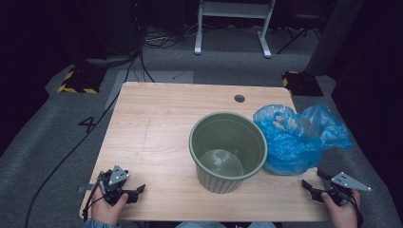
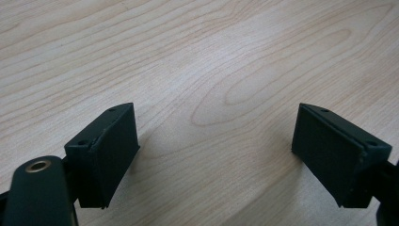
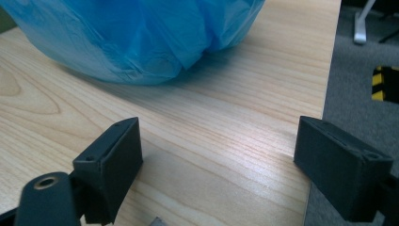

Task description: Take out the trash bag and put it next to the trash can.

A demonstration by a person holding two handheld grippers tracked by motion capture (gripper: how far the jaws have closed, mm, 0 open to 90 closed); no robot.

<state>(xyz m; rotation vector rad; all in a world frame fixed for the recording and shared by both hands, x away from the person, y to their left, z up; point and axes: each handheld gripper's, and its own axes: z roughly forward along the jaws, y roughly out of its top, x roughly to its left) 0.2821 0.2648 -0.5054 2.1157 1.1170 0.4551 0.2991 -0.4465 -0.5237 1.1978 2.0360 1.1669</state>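
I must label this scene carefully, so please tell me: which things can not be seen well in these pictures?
- Blue plastic bag: the contents are hidden by its crumpled film in the high view; its top is cut off by the upper edge in the right gripper view.
- Green bin: the pale patch on its floor is too blurred to identify in the high view.
- Right tool: partly hidden by its grey plate in the high view.
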